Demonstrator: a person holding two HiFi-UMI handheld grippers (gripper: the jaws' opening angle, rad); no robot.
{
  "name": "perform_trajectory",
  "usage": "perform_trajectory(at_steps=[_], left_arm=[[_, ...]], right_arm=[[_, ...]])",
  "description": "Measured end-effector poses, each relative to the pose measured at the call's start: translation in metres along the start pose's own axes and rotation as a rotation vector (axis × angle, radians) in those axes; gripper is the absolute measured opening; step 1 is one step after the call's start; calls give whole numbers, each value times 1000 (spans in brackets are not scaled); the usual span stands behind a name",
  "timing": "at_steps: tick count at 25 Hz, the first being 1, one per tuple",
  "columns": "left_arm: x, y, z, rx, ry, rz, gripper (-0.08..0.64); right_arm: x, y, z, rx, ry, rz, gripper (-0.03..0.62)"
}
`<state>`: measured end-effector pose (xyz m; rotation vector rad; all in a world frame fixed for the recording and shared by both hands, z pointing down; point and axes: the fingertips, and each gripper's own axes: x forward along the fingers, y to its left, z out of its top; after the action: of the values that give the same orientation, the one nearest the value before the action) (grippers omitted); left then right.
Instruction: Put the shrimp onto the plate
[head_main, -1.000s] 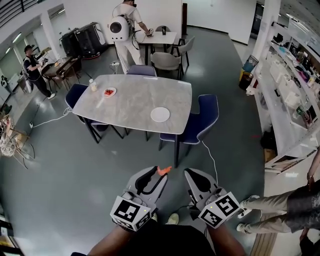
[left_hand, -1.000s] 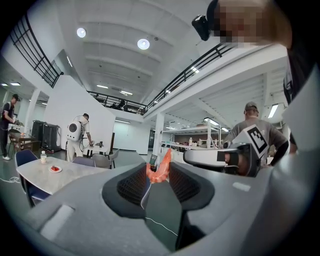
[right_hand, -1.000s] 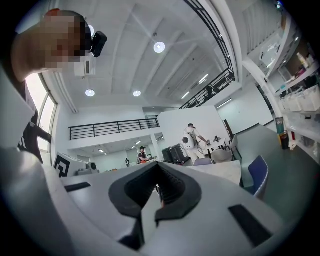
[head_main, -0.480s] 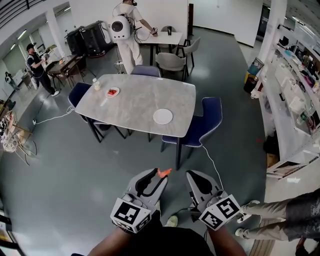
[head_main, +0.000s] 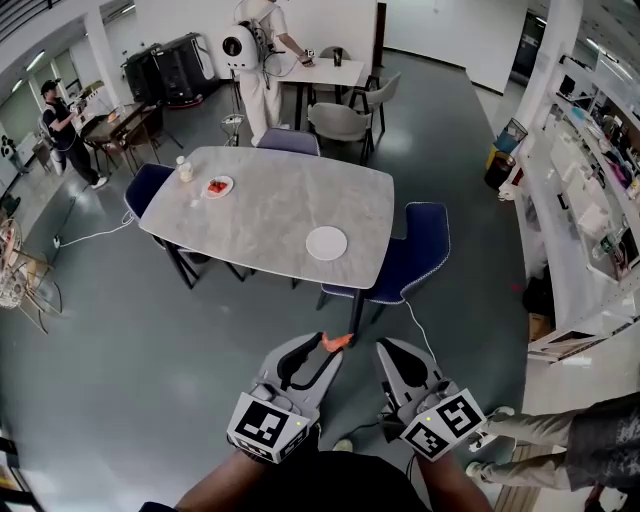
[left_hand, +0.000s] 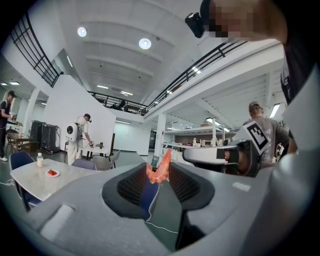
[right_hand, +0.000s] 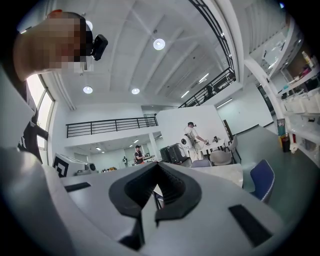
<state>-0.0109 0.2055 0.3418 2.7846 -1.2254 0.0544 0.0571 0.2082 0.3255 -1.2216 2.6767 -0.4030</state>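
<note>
Right, left gripper (head_main: 322, 348) is clamped on the shrimp (left_hand: 159, 170). Orange body is pinched right at the jaw tips, w/ one end poking up past them. Right gripper (right_hand: 158, 172) has its jaws together and nothing in 'em, riding alongside.

Both are well short of the table (head_main: 260, 215), out over the floor off its near side. So the shrimp's in the air, nowhere near the plate yet. White plate (head_main: 326, 243) sits on the table close to the near edge, toward the right-hand corner, and it's empty. Blue chair (head_main: 420, 250) is tucked at that same corner, and a cable (head_main: 420, 318) trails over the floor from the table's near side toward me. At the table's far-left end there's a small dish (head_main: 218, 186) w/ red bits and a bottle (head_main: 184, 170). Prob. not my target.

My read: this is the carry, and most of the approach is yet to do. Grip is tips-only, so squeeze steady and don't swing, else it slips out. I'd come at the table's near edge where no chair blocks, minding the cable underfoot. Get the tips over the plate's middle and go low before letting go, so the shrimp doesn't skid off the rim. Right gripper should hang back, off the table.
</note>
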Motion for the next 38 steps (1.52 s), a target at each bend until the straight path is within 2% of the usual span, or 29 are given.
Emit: perform_trajectory(at_steps=[12,21,30,38], left_arm=[[58,112,5,0,16,-77,135],[84,146,2,10,29,-131,135],[119,177,-10,7,63,-106,135],[177,208,-21,4,105,-71,135]], right_arm=[[115,-35,3,-14,15,-91,2],[150,-53,3,-7,17,-141,2],[181,-87,-2,22,26,-131,2],[222,-146,6,56,36,-98,2]])
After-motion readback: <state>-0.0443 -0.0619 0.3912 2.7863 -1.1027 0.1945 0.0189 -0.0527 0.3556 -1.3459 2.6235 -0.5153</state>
